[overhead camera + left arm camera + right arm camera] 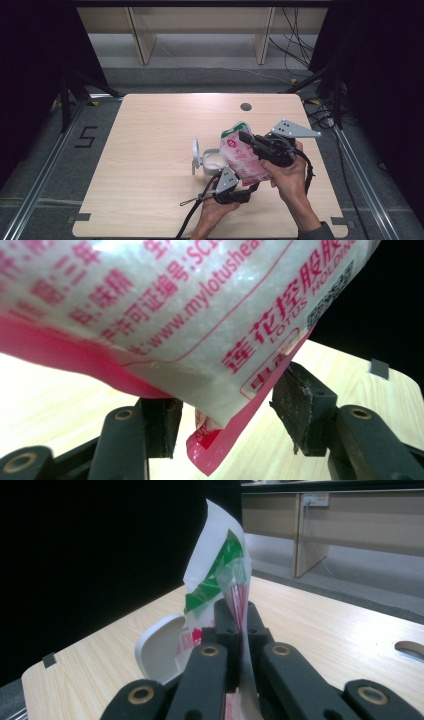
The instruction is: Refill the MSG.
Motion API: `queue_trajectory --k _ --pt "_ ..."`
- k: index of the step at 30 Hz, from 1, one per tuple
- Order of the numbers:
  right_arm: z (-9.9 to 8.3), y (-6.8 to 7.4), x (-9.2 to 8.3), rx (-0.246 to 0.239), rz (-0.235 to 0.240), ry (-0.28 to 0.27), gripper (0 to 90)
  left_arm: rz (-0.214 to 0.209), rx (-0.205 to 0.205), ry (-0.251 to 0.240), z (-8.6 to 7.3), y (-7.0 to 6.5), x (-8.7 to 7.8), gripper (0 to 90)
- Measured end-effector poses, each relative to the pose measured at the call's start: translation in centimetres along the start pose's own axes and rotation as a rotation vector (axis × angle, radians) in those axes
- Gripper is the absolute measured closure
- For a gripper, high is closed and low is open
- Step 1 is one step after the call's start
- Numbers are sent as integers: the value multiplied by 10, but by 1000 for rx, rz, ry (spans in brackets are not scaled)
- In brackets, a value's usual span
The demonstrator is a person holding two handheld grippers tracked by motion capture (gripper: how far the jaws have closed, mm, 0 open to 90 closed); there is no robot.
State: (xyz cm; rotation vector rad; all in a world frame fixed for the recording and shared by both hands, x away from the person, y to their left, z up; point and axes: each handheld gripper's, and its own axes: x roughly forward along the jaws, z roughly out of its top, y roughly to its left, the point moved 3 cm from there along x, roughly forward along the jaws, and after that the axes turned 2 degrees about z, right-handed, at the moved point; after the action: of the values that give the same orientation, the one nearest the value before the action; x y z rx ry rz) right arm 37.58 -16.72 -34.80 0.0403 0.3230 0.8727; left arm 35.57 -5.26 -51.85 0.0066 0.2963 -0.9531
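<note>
A pink-and-white bag (242,155) of white grains, with a green band at its top, hangs tilted over the table. My right gripper (245,136) is shut on the bag's upper part; in the right gripper view the film (215,570) is pinched between the closed jaws (239,615). My left gripper (249,185) sits under the bag's lower end. In the left gripper view its jaws (227,415) stand apart, with the bag's pink bottom corner (215,450) hanging loose between them. A small white jar (212,162) with its lid (196,152) flipped up stands just left of the bag.
The light wooden table (150,150) has a round cable hole (245,106) near its far edge. Dark stands and cables flank the table. A wooden shelf frame (145,40) stands on the floor beyond.
</note>
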Motion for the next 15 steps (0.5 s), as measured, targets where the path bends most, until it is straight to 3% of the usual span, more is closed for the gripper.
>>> queue_trajectory --k 1,2,5,6,7,8,9,15 --pt "-1 0 -1 19 -6 0 900 -6 -8 -5 0 1 0 454" --pt "-3 -2 -1 5 5 -8 900 -6 -11 2 0 0 0 439" --pt "-6 -2 -4 44 -2 -4 900 17 -2 18 -1 -1 -4 419" --pt "-7 -5 -4 20 -3 -16 900 8 -7 13 -1 -1 -4 420" --pt "-8 -5 -5 30 -4 -14 900 -1 -11 12 -2 -1 -4 418" --pt "-9 -7 -5 17 0 -24 900 15 -9 26 -2 -1 -6 408" --pt "-10 -6 -6 35 -1 -15 900 23 -9 27 -1 -2 -8 387" --pt "-14 -9 -9 30 -6 -27 900 32 -21 12 1 -3 -17 374"
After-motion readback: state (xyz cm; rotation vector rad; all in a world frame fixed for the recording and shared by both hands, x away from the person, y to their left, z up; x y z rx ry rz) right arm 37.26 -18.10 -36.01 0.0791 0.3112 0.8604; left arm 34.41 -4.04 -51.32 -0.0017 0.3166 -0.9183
